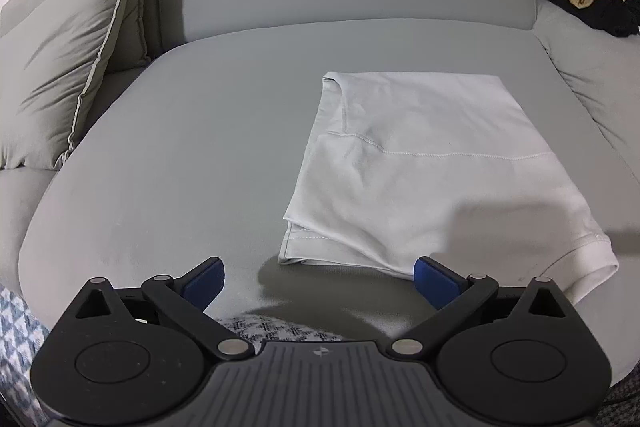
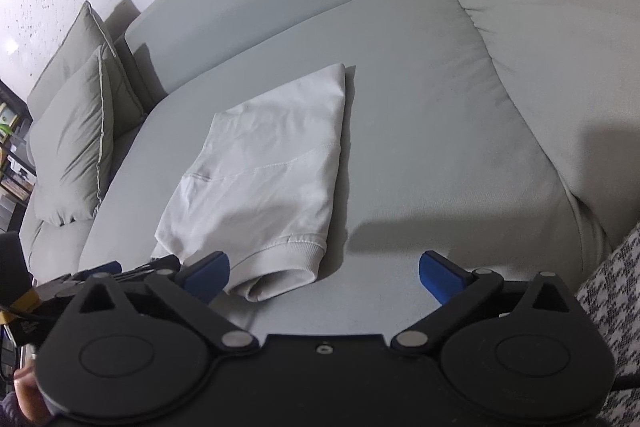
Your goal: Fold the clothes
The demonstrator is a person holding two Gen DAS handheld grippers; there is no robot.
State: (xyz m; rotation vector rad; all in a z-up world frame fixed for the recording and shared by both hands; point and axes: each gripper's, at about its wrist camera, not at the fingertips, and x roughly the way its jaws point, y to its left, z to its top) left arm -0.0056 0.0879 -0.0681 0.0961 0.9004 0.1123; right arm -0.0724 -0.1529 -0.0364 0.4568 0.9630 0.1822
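Hovering released with both hand-held grippers, left [image 1: 320, 281] and right [image 2: 325, 275], spread wide at frame bottom, likely finishing the folded white shirt [image 1: 420, 163] and needing the next garment.

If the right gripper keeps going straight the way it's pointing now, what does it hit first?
Most likely bare sofa cushion. The open right gripper points down at the grey seat just right of the folded white shirt, whose near cuffed edge lies by its left finger. Depth is hard to judge.
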